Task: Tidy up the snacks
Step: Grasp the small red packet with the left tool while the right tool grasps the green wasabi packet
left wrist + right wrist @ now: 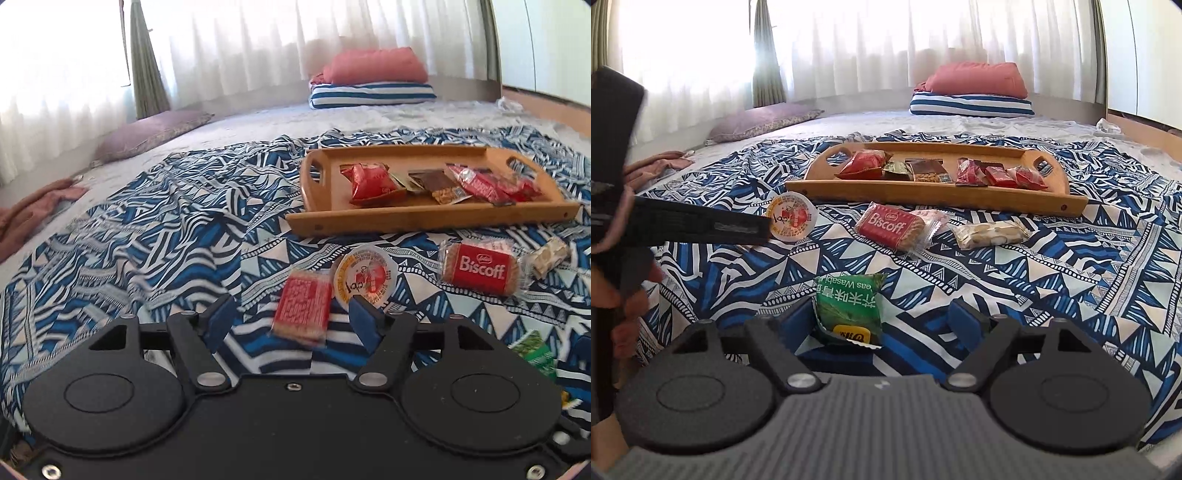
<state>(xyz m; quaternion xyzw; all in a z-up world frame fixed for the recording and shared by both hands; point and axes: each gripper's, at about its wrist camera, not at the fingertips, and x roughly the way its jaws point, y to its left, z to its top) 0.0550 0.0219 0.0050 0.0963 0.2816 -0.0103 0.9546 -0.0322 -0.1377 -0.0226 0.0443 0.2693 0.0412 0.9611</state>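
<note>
1. Left gripper [293,319]: jaws spread. One red biscuit packet [303,308], blurred, sits between the blue pads, touching neither as far as can be seen.
2. Right gripper [882,325]: jaws spread wide. One green wasabi-pea packet [849,308] lies between the pads, close against the left pad and clear of the right one. It rests on the cloth, not pinched.
3. One wooden tray [406,218] with two cut-out handles lies on the far side of the patterned blue-and-white cloth [147,221]. It holds a row of wrapped snacks: about four red packets, one brown bar, and some small dark or olive sachets; overlaps prevent an exact count.
4. Loose on the cloth, near of the tray: one round sealed cup [364,277] just right of the red biscuit packet, one Biscoff packet [480,273] further right, and one pale nougat-like packet [550,258] at the far right.
5. In the right wrist view, the left gripper's black body enters from the left, with fingers of one hand [613,295] on it.
6. Far end of the bed: one pink pillow [376,66] on one striped pillow [373,94]; one mauve cushion [155,129] to the left.
</note>
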